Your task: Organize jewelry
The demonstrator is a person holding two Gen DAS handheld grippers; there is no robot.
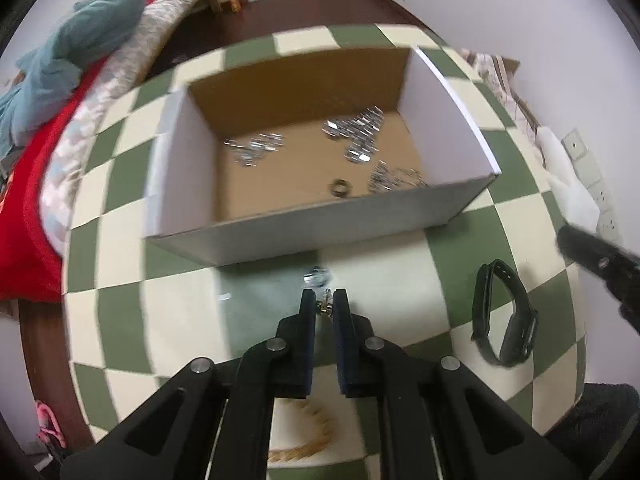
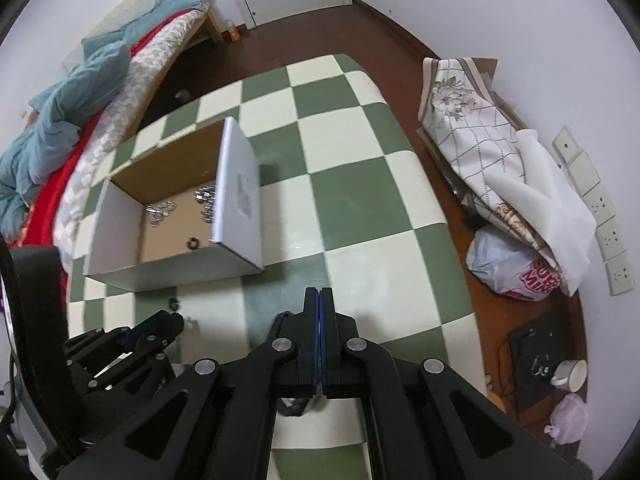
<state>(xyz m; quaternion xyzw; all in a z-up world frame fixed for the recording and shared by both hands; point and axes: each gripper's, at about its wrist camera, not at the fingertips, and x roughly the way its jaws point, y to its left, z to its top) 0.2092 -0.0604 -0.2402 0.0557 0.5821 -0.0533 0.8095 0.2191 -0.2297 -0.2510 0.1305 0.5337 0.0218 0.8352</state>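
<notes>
Left view: left gripper (image 1: 324, 303), jaws narrow, pinching a small trinket (image 1: 325, 307); box (image 1: 320, 220) of silver jewelry (image 1: 354, 132) just ahead; watch (image 1: 504, 316) to the right.
Right view: right gripper (image 2: 319, 300), jaws pressed together, empty; box (image 2: 236, 188) ahead-left.

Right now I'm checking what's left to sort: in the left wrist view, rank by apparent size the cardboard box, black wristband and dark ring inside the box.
1. Cardboard box
2. Black wristband, nearer the camera
3. Dark ring

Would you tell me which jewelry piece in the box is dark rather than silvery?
The small dark ring near the box's front wall; the other pieces are shiny silver.
</notes>
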